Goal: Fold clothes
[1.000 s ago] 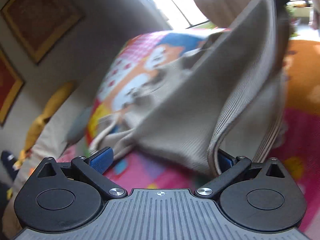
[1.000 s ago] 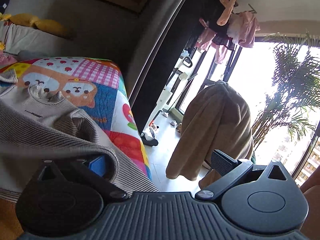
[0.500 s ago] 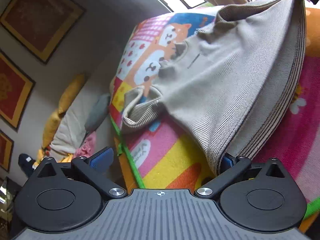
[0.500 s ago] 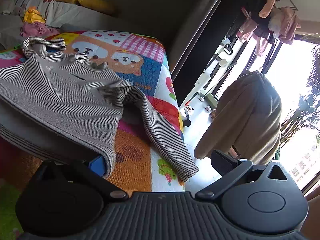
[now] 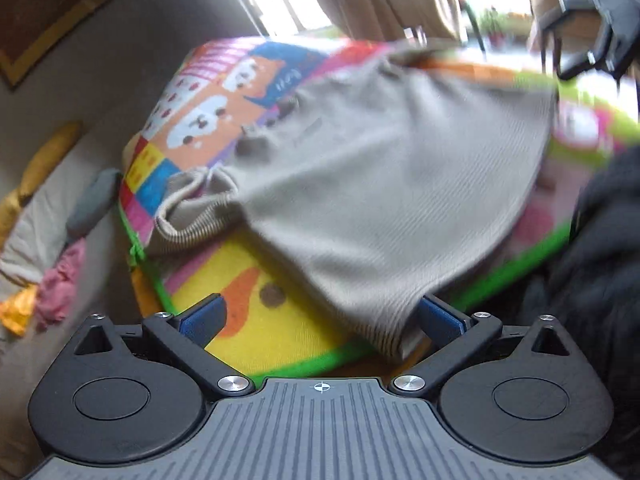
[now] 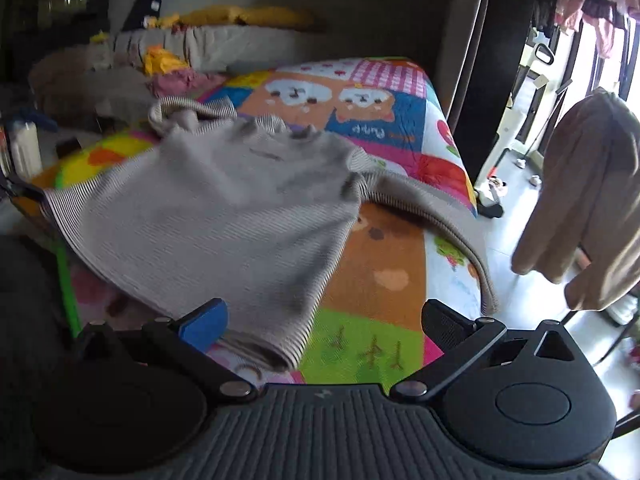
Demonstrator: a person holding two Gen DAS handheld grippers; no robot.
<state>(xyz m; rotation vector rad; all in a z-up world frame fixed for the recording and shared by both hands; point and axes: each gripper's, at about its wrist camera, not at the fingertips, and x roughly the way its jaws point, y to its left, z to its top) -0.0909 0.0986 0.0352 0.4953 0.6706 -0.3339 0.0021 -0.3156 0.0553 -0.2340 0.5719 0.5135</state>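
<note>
Left wrist view: striped grey sweater [image 5: 380, 184] spread over the colourful play mat [image 5: 248, 336], collar at the far end toward the window, one cuffed sleeve bunched at the left edge. Near hem corner draped just beside the right pad of the left gripper [image 5: 320, 320]; jaws stand wide apart, so nothing pinched there, the cloth merely lying against one finger. Probably laid this way to flatten the body before folding. Gripper low and level at the near edge of the mat, pointing along the garment toward the collar. Far right, blurred, the other gripper's dark frame at the opposite hem corner. Right wrist view: same sweater [image 6: 224, 216] flat on the mat [image 6: 384, 264], body centred, one long sleeve trailing right toward the mat's edge, collar far. Right gripper [image 6: 324, 324] also spread, its left blue pad touching or just beside the near hem corner, the right finger well clear over bare mat. Held low at the near edge, aimed toward the sofa [image 6: 248, 44]. Brown garment on a chair [image 6: 580, 208] at right, apart from the work.
</note>
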